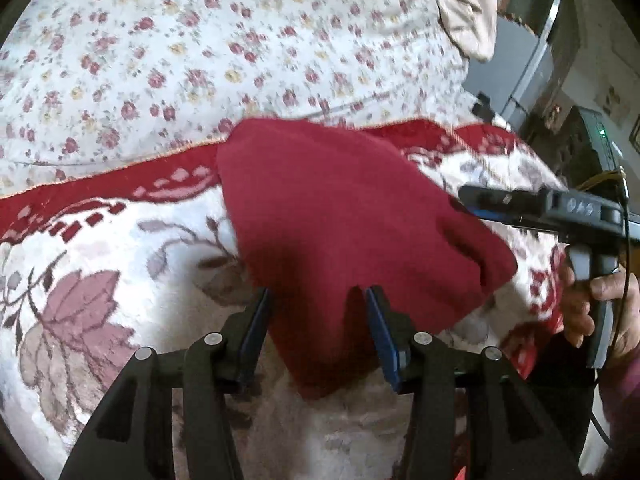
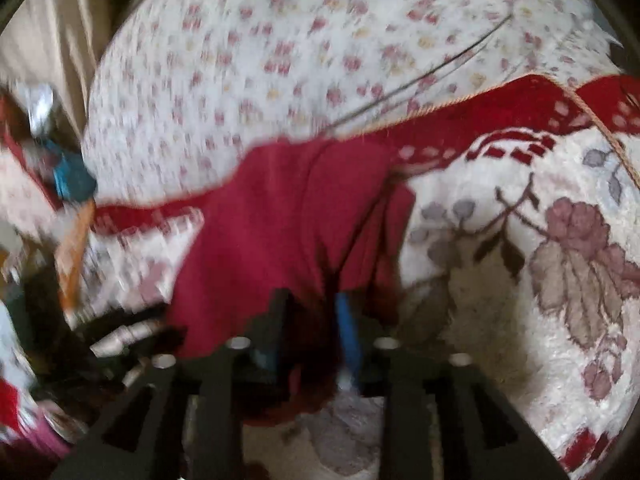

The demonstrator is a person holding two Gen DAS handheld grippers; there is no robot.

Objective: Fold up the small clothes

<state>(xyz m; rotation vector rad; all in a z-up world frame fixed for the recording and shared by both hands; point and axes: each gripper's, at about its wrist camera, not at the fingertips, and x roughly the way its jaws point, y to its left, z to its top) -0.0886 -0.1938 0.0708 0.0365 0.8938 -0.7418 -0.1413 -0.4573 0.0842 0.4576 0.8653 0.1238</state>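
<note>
Red garment [image 1: 344, 220], left gripper [image 1: 318, 300] wide around it

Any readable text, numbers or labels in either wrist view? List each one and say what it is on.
"640", or close to it: raised digits on the black body of the right gripper, seen upside down in the left wrist view; the reading is uncertain.
Nothing else is legible: the red garment, the patterned blanket and the floral sheet carry only patterns, and the right wrist view is too blurred to read.
</note>
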